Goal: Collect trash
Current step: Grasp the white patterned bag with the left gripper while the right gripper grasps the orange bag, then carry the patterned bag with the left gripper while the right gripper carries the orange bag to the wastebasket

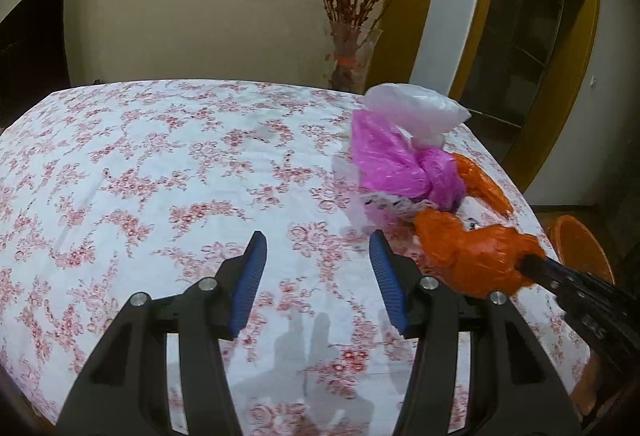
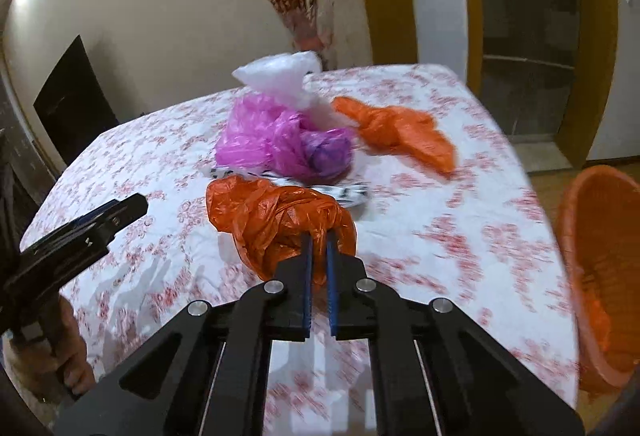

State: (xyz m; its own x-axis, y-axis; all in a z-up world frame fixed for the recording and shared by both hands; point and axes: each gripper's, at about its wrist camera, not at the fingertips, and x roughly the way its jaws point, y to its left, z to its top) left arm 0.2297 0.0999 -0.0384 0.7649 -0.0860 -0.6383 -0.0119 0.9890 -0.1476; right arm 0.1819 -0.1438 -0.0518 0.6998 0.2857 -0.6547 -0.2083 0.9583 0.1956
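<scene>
My right gripper (image 2: 319, 236) is shut on a crumpled orange plastic bag (image 2: 276, 220), just above the floral tablecloth (image 2: 440, 203); it also shows in the left wrist view (image 1: 468, 256). Behind it lie a pink bag (image 2: 276, 139), a white bag (image 2: 280, 75), a black-and-white patterned scrap (image 2: 348, 191) and a second orange bag (image 2: 400, 131). My left gripper (image 1: 318, 248) is open and empty above the tablecloth (image 1: 160, 175), to the left of the pile (image 1: 400, 163).
An orange trash basket (image 2: 600, 276) stands on the floor off the table's right edge, also seen in the left wrist view (image 1: 580, 248). A glass vase of red branches (image 1: 352, 51) stands behind the table's far edge. A doorway (image 1: 520, 35) is at the right.
</scene>
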